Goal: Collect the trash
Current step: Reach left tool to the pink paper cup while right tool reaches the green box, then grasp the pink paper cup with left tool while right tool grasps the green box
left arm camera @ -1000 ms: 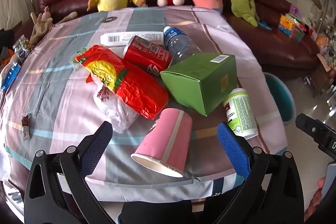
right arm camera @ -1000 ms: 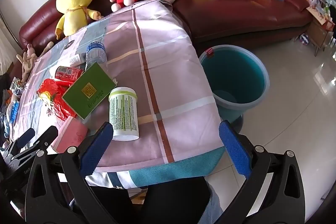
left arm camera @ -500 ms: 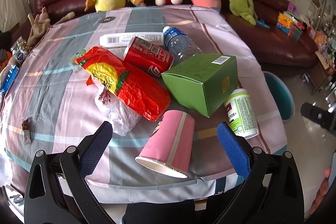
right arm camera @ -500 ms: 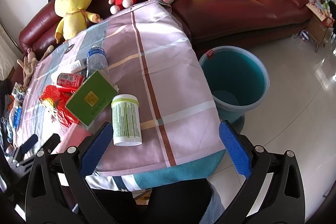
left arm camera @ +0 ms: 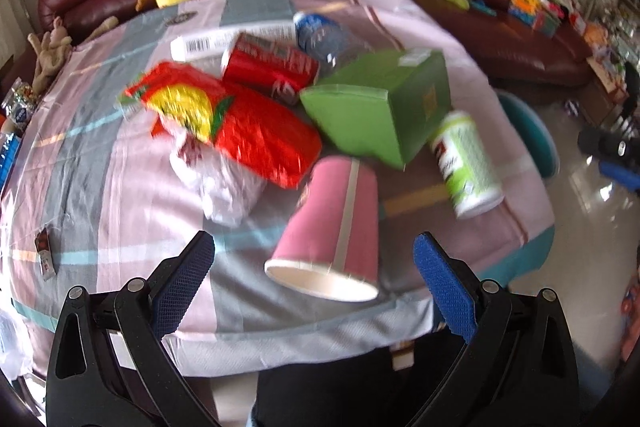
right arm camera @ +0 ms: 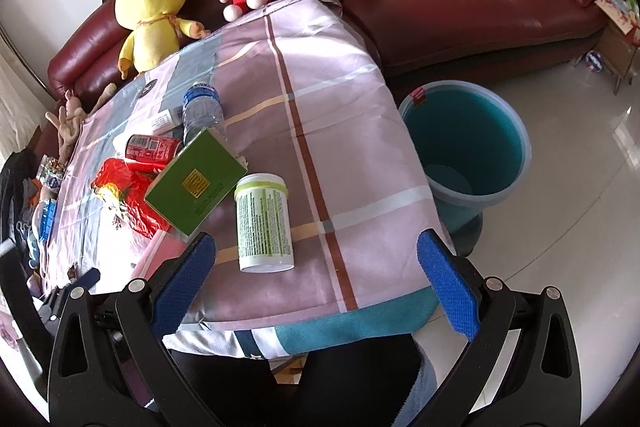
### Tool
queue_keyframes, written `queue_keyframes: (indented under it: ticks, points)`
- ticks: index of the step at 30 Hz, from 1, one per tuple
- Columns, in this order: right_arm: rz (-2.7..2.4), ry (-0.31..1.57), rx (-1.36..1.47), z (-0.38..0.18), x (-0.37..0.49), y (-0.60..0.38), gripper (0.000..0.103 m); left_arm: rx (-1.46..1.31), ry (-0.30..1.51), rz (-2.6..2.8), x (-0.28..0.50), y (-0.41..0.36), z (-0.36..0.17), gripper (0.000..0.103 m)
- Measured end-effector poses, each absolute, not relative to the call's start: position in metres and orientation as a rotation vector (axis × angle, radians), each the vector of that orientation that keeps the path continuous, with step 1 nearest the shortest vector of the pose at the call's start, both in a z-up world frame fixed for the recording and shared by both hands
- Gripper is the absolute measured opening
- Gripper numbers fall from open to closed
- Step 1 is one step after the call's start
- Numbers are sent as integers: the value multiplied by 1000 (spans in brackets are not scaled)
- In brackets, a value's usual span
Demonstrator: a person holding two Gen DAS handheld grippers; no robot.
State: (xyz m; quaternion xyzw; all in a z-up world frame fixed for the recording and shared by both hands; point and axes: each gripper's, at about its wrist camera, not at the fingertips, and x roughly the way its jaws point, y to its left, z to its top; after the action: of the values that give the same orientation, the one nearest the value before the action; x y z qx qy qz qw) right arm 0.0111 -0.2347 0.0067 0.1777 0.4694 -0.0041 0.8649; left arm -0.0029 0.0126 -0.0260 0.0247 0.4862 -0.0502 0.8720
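Sofa with plush toys backs the cloth-covered surface (right arm camera: 320, 75); trash sits bunched at its left half: cup (left arm camera: 332, 227), jar (right arm camera: 264, 223), box (right arm camera: 196, 183), can (left arm camera: 268, 67). Both tools, left (left arm camera: 314, 259) and right (right arm camera: 316, 259), hang spread and empty off the near edge. Bucket (right arm camera: 464, 143) stands on open floor just beside the right edge, probably to catch drops.

**Obscured and indistinct items**

Left wrist view blurred throughout; label on the white bottle (left arm camera: 466, 163) unreadable. Pink cup (right arm camera: 160, 251) largely hidden behind a right gripper finger (right arm camera: 188, 279). Water bottle (right arm camera: 202, 113) partly covered by the green box (right arm camera: 196, 183). Small wrapper (left arm camera: 44, 253) near the tabletop's left edge unidentifiable.
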Motion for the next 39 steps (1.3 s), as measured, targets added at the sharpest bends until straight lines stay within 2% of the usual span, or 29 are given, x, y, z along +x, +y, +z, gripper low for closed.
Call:
queue_keyframes:
  ticks: [6, 19, 22, 23, 24, 27, 39]
  points:
    - [22, 1028, 399, -8, 15, -231, 97, 18, 1098, -121, 8, 16, -48, 99]
    - [59, 1082, 468, -30, 34, -239, 97, 130, 1120, -153, 27, -3, -67, 99]
    - [58, 1095, 482, -35, 37, -241, 97, 125, 1127, -160, 30, -2, -71, 89]
    - [58, 1096, 478, -36, 38, -241, 97, 119, 1130, -162, 32, -1, -72, 82]
    - [58, 1097, 473, -36, 39, -241, 97, 108, 1136, -166, 33, 0, -74, 70]
    - [68, 1099, 471, -37, 42, -242, 97, 82, 1116, -183, 31, 4, -72, 62]
    - [115, 1144, 466, -44, 60, -231, 97, -20, 1044, -208, 26, 27, -42, 60]
